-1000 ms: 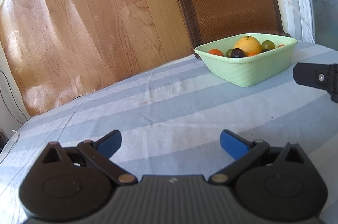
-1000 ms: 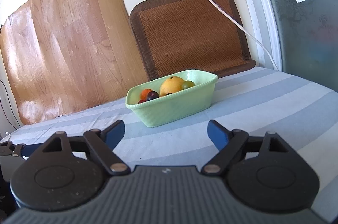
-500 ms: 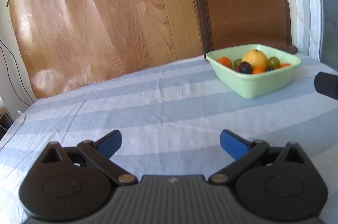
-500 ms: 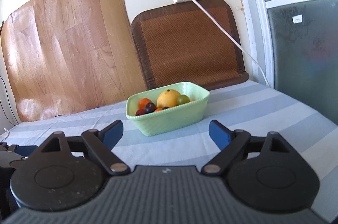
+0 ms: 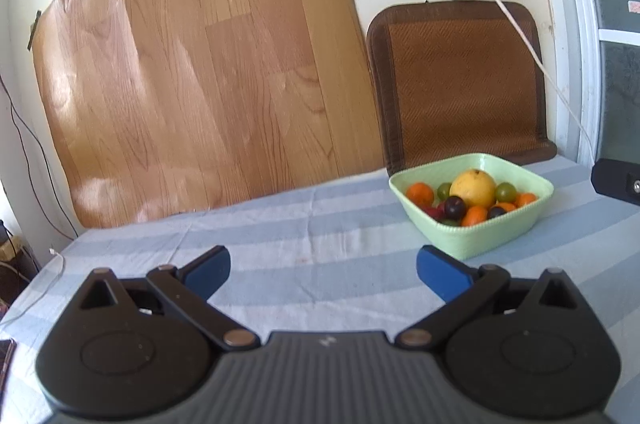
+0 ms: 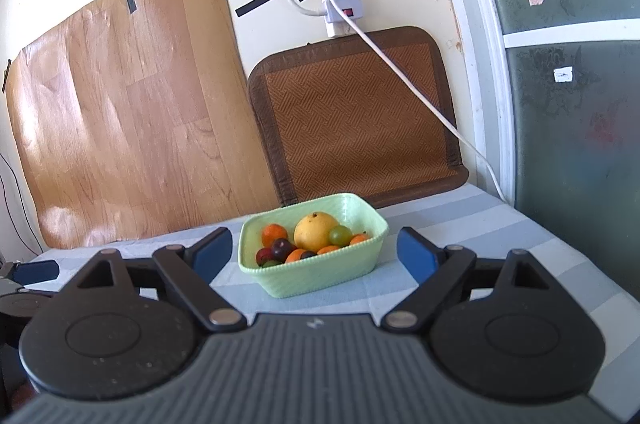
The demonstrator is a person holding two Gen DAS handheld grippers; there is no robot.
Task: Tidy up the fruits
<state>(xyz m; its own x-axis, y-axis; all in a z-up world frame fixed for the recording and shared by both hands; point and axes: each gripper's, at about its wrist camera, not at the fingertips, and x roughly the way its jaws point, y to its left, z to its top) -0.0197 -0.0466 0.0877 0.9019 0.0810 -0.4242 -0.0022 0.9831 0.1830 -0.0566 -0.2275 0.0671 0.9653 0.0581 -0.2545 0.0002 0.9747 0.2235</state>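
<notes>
Fruit point(image 6: 316, 232) all sat in green bowl point(image 6: 320, 278); we held both hand-held grippers, left point(image 5: 322, 270) & right point(image 6: 314, 252), apart, empty; no loose fruit visible on worktop point(image 5: 280, 236).

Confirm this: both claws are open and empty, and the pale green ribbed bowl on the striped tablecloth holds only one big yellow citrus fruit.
Not quite. The pale green ribbed bowl holds the big yellow citrus fruit plus small oranges, green grapes and dark plums, as the right wrist view shows. The left claw and right claw are open and empty.

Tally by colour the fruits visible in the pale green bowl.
Large yellow round fruit: 1
Small orange round fruits: 4
Green grapes: 3
Dark purple grapes: 2
Small red fruit: 1
Total: 11 visible; others may be buried.
</notes>
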